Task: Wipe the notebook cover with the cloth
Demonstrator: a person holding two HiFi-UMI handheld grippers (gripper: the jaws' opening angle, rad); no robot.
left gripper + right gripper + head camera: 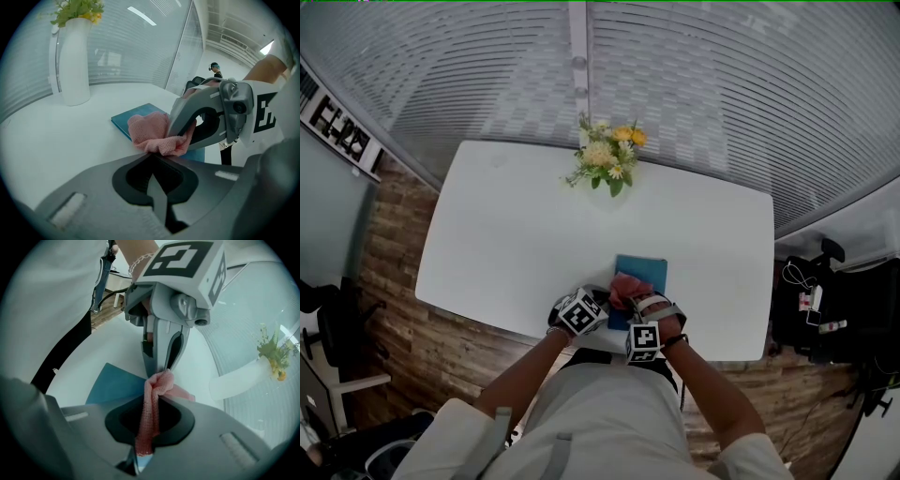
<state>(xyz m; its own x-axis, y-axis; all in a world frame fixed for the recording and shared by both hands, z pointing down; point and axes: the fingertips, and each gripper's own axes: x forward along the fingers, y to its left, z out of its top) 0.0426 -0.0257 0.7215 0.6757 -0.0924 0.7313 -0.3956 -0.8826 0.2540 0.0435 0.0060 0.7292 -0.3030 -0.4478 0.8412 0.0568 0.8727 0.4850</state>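
Right claw [151, 404] is clenched on the pink cloth [157, 385], which runs between its jaws. Left claw [152, 157], jaws together, pinches the same cloth's edge. Beneath both lies the teal notebook [649, 270], at the desk's [516, 244] near edge, lower centre of the head view.

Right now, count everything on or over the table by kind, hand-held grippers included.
notebook: 1
cloth: 1
vase of flowers: 1
hand-held grippers: 2, the left hand-held gripper and the right hand-held gripper, both shut on the cloth
Total: 5
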